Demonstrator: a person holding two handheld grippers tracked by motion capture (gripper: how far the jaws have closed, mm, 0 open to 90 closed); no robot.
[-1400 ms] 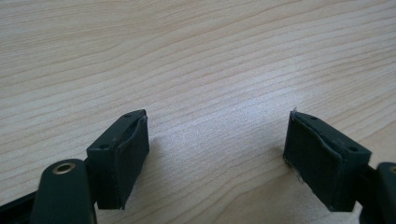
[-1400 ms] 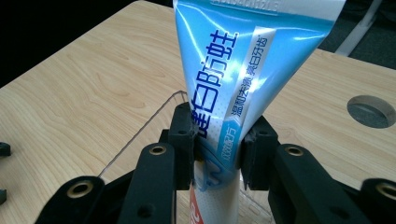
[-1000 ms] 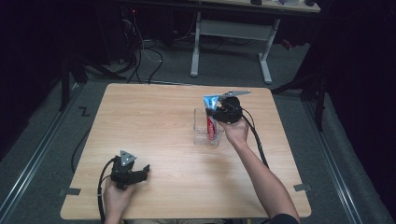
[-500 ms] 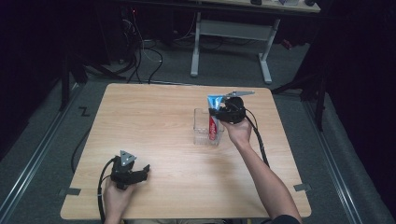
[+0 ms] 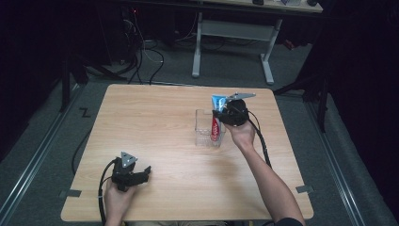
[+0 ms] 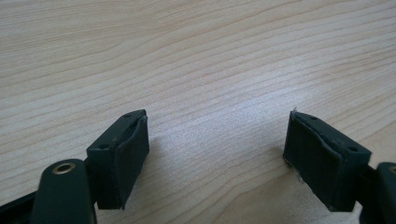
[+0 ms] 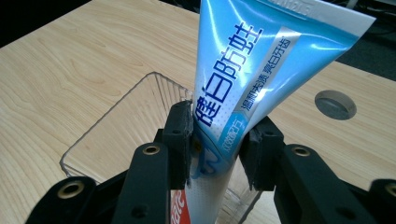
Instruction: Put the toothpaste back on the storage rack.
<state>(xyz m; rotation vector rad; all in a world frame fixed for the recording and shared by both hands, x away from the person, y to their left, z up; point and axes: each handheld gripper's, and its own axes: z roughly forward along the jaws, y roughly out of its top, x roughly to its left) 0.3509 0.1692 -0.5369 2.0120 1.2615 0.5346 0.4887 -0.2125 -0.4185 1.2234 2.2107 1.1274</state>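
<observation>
Your right gripper (image 5: 219, 114) hung over a clear plastic container (image 5: 205, 128) right of centre on the wooden table (image 5: 155, 122), nearer its far edge. A blue and white toothpaste tube (image 7: 243, 79) stood upright in that container, its crimped end up and its red lower part down inside the clear walls. The jaws had just been opening, with the tube between them. In the right gripper view the left pad (image 7: 180, 140) lay against the tube, while a thin gap seemed to show at the right pad (image 7: 257, 151), so I could not tell whether you gripped it.

Your left gripper (image 5: 141, 175) rested low near the front left corner, well apart from the container. Its jaws stood wide over bare wood with nothing between them.

Open tabletop lay all around the container, widest to the left and toward you. The right edge was nearer.

The tube's cap end was hidden by the jaws and the container wall. A round hole (image 7: 335, 103) in the tabletop sat beyond the tube. Past the far edge stood a white table frame (image 5: 235, 42) and loose cables (image 5: 146, 52) on the dark floor.
</observation>
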